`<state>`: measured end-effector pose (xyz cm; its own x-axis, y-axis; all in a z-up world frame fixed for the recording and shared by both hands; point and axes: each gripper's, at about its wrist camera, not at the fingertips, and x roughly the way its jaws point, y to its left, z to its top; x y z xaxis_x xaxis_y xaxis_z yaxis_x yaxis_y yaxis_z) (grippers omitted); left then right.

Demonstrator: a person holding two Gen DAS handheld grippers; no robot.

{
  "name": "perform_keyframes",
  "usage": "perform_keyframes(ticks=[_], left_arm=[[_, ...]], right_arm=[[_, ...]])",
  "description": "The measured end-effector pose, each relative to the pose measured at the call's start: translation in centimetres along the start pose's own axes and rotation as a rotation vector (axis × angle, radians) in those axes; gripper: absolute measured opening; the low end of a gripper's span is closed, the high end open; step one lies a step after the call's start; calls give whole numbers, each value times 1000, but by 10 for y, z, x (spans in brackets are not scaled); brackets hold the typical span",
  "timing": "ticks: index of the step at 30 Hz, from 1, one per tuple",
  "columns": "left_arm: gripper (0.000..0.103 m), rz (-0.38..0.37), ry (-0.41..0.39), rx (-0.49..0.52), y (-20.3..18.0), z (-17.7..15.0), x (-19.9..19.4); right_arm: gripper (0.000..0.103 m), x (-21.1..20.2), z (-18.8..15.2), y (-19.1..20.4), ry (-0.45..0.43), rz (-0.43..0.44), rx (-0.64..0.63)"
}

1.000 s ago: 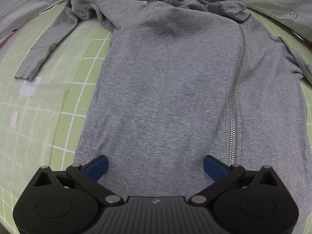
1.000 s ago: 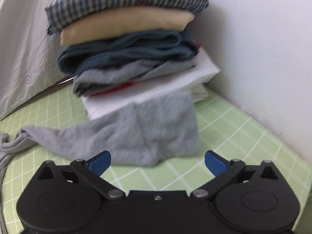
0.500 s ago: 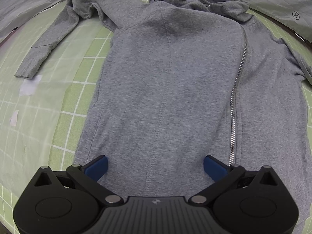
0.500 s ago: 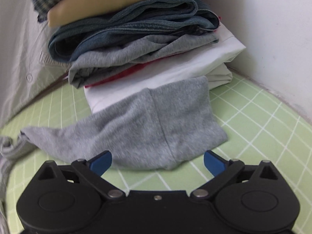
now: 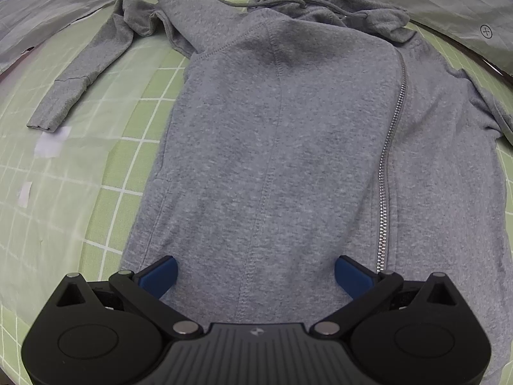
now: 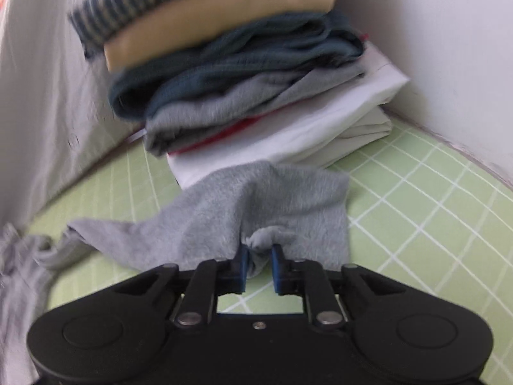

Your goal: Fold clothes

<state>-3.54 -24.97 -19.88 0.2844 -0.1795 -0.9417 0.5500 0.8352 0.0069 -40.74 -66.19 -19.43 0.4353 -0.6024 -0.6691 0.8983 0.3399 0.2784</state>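
A grey zip hoodie [image 5: 288,147] lies flat on the green grid mat [image 5: 105,166], hood at the far end, zipper [image 5: 389,147] running down its right side. Its left sleeve [image 5: 83,70] stretches out to the far left. My left gripper [image 5: 256,272] is open and empty, low over the hoodie's near hem. In the right wrist view, my right gripper [image 6: 259,261] is shut on the cuff end of the hoodie's right sleeve [image 6: 256,205], which lies on the mat in front of a stack of clothes.
A tall stack of folded clothes [image 6: 250,80] stands just behind the right sleeve, in the corner by a white wall [image 6: 449,38]. A grey sheet [image 5: 64,3] borders the mat's far side. Bits of white tape [image 5: 51,141] lie left of the hoodie.
My right gripper has closed from wide open onto the sleeve's cuff and bunched the cloth. The left gripper has barely moved and stays open.
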Motion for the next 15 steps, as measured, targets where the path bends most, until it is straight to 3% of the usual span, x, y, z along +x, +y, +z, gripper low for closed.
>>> perform_keyframes(ticks=[5,10,12,15], left_arm=[[103,2,-19,-1,-2,-5,1],[103,-1,-24,9,-2,1,4],[103,-2,-26,12,-1,3,6],[103,-3,-32,12,-1,4,7]], right_arm=[[0,-63,-3,-6,-113,-20,84],[0,-110,14,-10,-195,-31,25],[1,-102,19,-10,-149,-33,-23],[13,-74,9,-2,-66,-27,-65]])
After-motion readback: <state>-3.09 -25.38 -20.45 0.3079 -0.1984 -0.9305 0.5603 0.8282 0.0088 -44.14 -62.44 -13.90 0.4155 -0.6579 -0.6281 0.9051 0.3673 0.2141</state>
